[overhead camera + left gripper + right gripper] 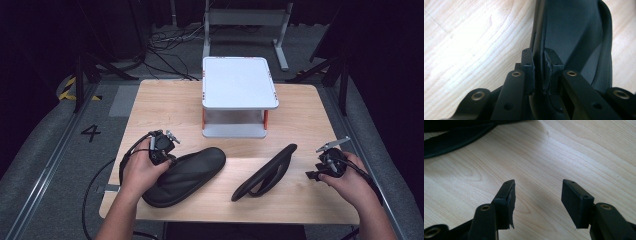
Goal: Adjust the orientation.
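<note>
Status: left gripper (539, 72) is clamped on the rim of the near slipper (185, 175). In the left gripper view my pads (529, 72) pinch that thin black edge from both sides, no gap. Slipper body runs off toward 12 o'clock from the jaws there; in the high view it lies flat on the wooden table (300, 200), at about 7 o'clock from the white two-tier rack (240, 82), sole still down on the wood, so I'd call it gripped but not lifted.

Right gripper (537, 202) is wide open, holding nothing; bare wood between the jaws. It sits near the table's right edge, at about 3 o'clock from the second slipper (267, 172), near but apart. That slipper stands tipped on its side, toe pointing to roughly 1 o'clock. In the right gripper view its dark edge is off at 10 o'clock.

Rack top is bare, lower shelf looks bare too.

My read: job is getting both slippers onto the rack. Done: one grasp secured on the left. Left to do: lift and place that one, close the right gripper on the second slipper, place it as well. Early stage, nothing delivered.
</note>
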The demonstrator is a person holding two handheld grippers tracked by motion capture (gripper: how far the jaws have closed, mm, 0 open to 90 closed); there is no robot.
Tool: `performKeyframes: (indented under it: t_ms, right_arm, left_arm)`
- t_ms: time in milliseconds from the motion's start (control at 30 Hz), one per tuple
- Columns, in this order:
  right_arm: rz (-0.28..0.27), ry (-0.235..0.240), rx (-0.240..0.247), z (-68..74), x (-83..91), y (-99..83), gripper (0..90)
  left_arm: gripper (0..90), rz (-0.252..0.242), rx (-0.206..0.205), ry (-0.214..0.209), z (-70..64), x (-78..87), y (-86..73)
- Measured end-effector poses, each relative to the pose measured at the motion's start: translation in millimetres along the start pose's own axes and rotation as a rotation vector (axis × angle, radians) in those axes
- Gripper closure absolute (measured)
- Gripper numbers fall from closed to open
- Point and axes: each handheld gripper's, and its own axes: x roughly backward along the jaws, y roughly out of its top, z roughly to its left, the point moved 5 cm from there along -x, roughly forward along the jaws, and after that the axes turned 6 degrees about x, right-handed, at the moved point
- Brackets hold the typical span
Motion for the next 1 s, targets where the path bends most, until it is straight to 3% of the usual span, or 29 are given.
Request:
performKeyframes:
  t_ms: [133, 167, 200, 267, 333, 367, 400, 467, 567, 600, 633, 700, 833, 900, 1000]
  right_arm:
    - [0.003, 0.006, 0.007, 2.7, -1.4, -0.5, 45.2]
    - [0.004, 0.007, 0.008, 2.9, -1.8, -1.0, 45.1]
    - [0.004, 0.007, 0.008, 2.9, -1.8, -1.0, 45.1]
    - [0.008, 0.003, 0.003, 2.3, -2.1, -3.3, 44.9]
    - [0.010, 0.005, -0.001, 2.3, -2.0, -5.1, 44.8]
    - [0.012, 0.002, -0.002, 2.1, -1.8, -6.3, 44.7]
    - [0.012, 0.001, -0.004, 2.1, -1.7, -7.0, 44.7]
    - [0.012, 0.002, -0.002, 1.9, -1.3, -8.4, 44.5]
    - [0.009, 0.000, -0.005, 1.1, -0.7, -9.1, 44.4]
    - [0.009, 0.000, -0.006, 1.0, -0.6, -9.0, 44.4]
    - [0.008, -0.001, -0.004, 0.6, -0.5, -8.4, 44.4]
    - [0.004, 0.001, 0.001, 0.1, 0.0, -6.4, 44.2]
    - [-0.007, 0.001, 0.014, -1.1, 0.7, -0.7, 44.1]
    - [-0.007, 0.002, 0.026, -0.9, -0.2, 5.7, 44.1]
    - [-0.011, 0.009, 0.045, 0.3, -2.0, 14.1, 44.0]
  left_arm:
    - [80.0, 0.023, -0.113, -0.058, 3.0, 5.7, -4.9]
    - [79.9, 0.029, -0.162, -0.095, 0.8, 4.5, -5.1]
    - [79.4, 0.029, -0.162, -0.095, 0.8, 4.5, -5.1]
    - [78.6, 0.042, -0.240, -0.137, -5.2, 0.5, -3.4]
    - [77.4, 0.053, -0.292, -0.130, -8.2, -6.6, 0.1]
    - [76.5, 0.062, -0.299, -0.125, -8.4, -9.6, 1.7]
    - [74.9, 0.042, -0.301, -0.118, -8.6, -12.7, 4.4]
    - [63.3, 0.005, -0.266, -0.101, -7.1, -14.2, 10.0]
    - [42.8, 0.000, -0.208, -0.058, -4.3, -13.2, 10.8]
    - [38.6, 0.000, -0.208, -0.058, -4.3, -13.2, 10.8]
    - [36.3, -0.012, -0.164, -0.028, -2.3, -6.6, 7.3]
    - [32.4, -0.015, -0.156, -0.025, -1.9, -3.8, 5.4]
    - [31.5, -0.031, -0.071, -0.021, -1.0, 16.7, -13.5]
    - [28.4, -0.011, 0.028, 0.001, 3.1, 30.8, -30.7]
    - [27.9, 0.035, 0.092, -0.042, 1.4, 39.1, -49.8]
